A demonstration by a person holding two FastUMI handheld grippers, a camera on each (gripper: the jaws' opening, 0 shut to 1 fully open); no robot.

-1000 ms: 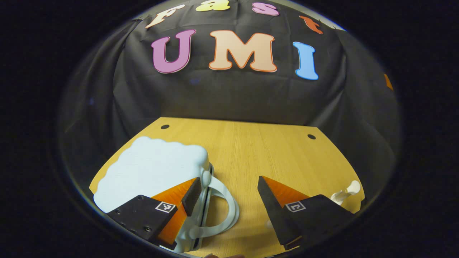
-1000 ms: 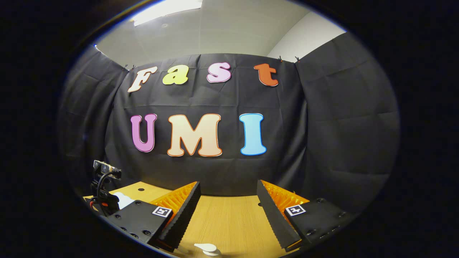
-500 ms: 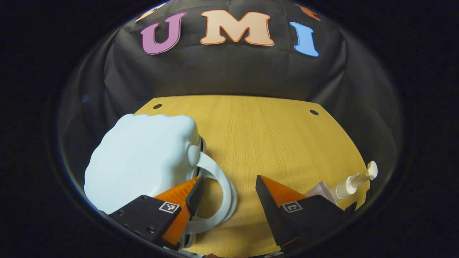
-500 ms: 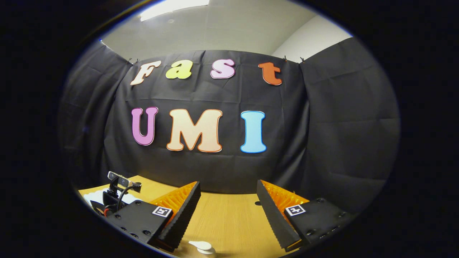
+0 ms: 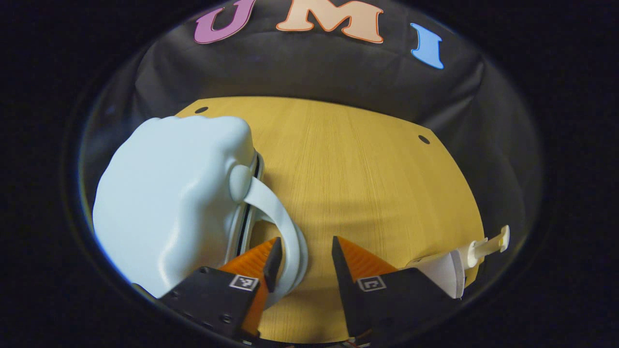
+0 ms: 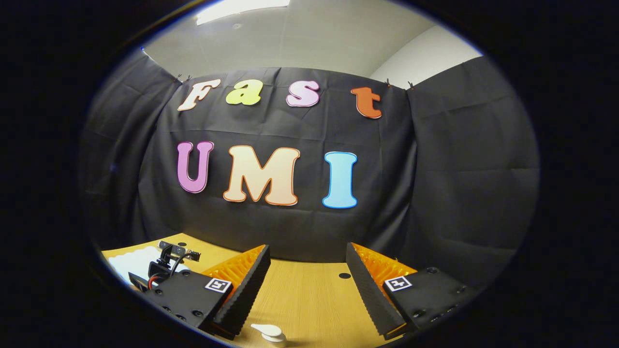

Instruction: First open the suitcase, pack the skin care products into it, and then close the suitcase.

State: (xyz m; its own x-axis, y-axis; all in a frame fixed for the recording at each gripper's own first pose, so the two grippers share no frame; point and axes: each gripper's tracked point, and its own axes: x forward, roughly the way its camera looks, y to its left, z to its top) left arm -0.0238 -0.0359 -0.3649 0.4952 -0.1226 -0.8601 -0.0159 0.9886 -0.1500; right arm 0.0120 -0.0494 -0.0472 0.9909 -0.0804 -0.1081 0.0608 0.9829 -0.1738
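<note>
Your left tongs [image 5: 302,253] gape open astride the suitcase handle [image 5: 285,227], one finger tucked inside the loop, neither pressing it. The pale blue suitcase [image 5: 169,193] lies shut on the desk [image 5: 358,174] toward ten o'clock; a pump bottle [image 5: 459,263] lies at four o'clock. Your right tongs [image 6: 307,278] hang open and empty above the desk, a pump head [image 6: 268,332] at six o'clock just below them.

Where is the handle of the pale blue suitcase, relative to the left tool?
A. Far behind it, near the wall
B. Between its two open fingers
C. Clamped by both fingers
B: the handle curves between the open fingers of the left tool; the suitcase is closed.
</note>
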